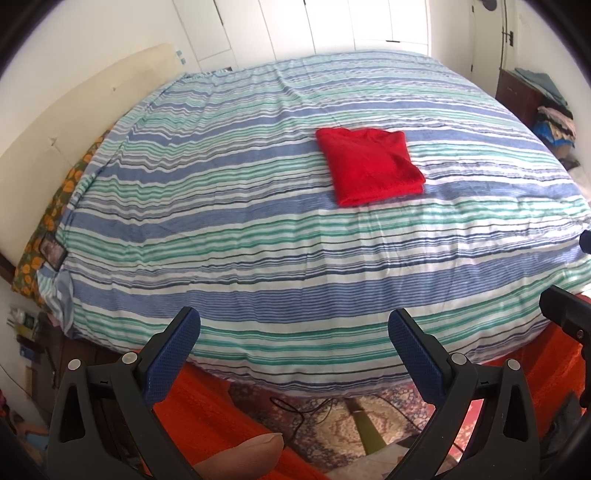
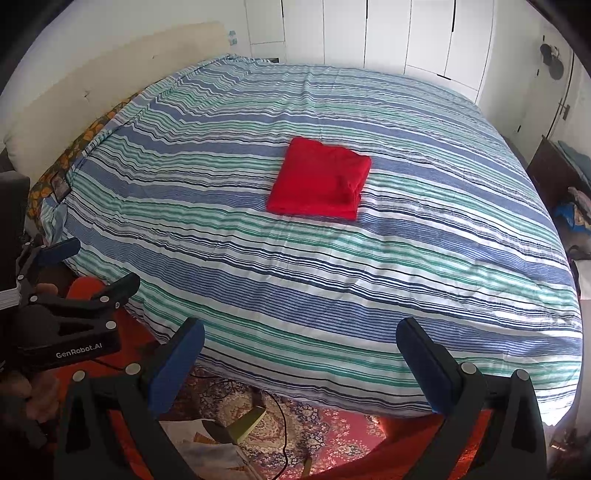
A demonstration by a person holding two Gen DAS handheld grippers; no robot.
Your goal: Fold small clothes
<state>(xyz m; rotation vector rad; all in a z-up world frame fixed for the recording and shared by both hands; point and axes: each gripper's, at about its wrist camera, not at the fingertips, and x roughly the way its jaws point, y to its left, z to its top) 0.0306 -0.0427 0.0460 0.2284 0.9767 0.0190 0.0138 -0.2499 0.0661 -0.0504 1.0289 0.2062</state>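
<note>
A red garment (image 1: pixel 370 166) lies folded into a compact rectangle on the striped bed cover (image 1: pixel 229 221), right of centre; it also shows in the right wrist view (image 2: pixel 320 183), near the bed's middle. My left gripper (image 1: pixel 293 319) is open and empty, held back over the bed's near edge, well short of the garment. My right gripper (image 2: pixel 300 330) is open and empty, also back at the near edge. The left gripper shows at the left edge of the right wrist view (image 2: pixel 98 264), open.
A cream headboard (image 1: pixel 74 122) and floral pillow (image 1: pixel 55 206) line the bed's left side. White wardrobe doors (image 2: pixel 388 33) stand beyond. A dark shelf with stacked clothes (image 1: pixel 550 122) is at right. A patterned rug with a black cable (image 2: pixel 280 417) lies below.
</note>
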